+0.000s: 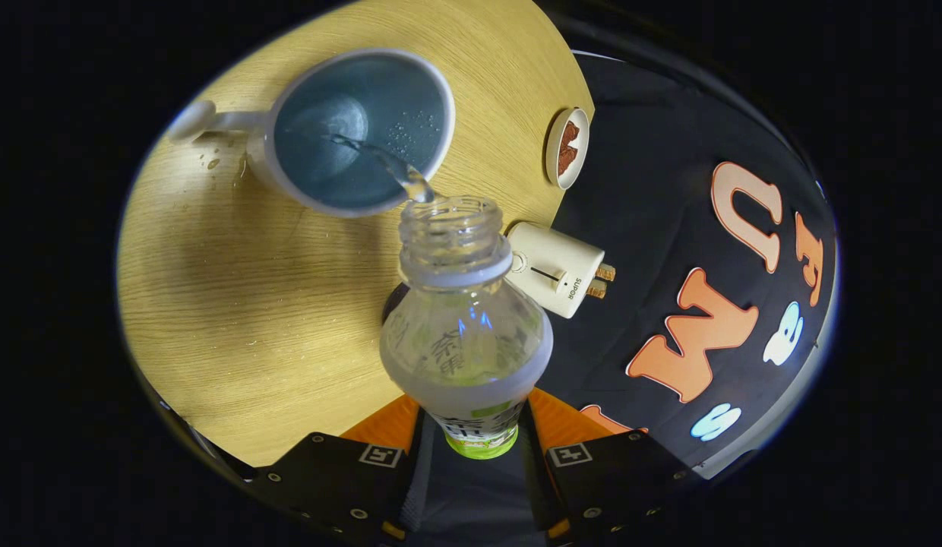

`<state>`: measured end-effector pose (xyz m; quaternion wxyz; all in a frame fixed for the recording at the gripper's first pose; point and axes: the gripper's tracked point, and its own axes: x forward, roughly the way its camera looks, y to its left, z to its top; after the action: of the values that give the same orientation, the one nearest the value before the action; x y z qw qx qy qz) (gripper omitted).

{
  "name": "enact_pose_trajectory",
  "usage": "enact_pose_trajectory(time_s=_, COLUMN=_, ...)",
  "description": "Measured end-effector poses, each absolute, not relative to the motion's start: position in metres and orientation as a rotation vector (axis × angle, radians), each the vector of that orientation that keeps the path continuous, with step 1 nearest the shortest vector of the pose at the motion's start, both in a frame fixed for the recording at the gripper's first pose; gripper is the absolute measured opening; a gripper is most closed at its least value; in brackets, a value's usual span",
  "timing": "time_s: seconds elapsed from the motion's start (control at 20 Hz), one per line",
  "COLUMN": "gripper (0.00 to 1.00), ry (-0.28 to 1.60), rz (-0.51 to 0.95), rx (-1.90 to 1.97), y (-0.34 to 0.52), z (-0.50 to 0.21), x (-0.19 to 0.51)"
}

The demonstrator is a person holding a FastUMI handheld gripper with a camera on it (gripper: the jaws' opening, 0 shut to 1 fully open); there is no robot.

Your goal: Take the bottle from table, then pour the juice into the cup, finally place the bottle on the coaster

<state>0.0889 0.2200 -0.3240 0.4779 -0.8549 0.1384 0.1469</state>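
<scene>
Gripping clear ribbed plastic bottle (465, 334), jaws clamped, apparently water streaming into round glazed cup (357, 129)

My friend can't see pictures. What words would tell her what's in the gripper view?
The gripper is shut on a tilted, uncapped bottle, and a clear stream runs from its mouth into a white cup on the wooden table. Beyond the bottle lie a white plug-like device and a round coaster.
</scene>
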Motion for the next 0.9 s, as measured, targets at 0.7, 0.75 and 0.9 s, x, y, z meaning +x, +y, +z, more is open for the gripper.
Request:
enact_pose_trajectory(time_s=0.7, gripper=0.55, ry=0.292, rz=0.356, rx=-2.152, y=0.227, z=-0.304, x=0.093)
enact_pose_trajectory(time_s=0.75, gripper=0.55, ry=0.291, rz=0.354, rx=-2.152, y=0.227, z=-0.302, x=0.093)
enact_pose_trajectory(time_s=0.9, gripper=0.55, ry=0.277, rz=0.360, rx=-2.168, y=0.231, z=-0.295, x=0.094)
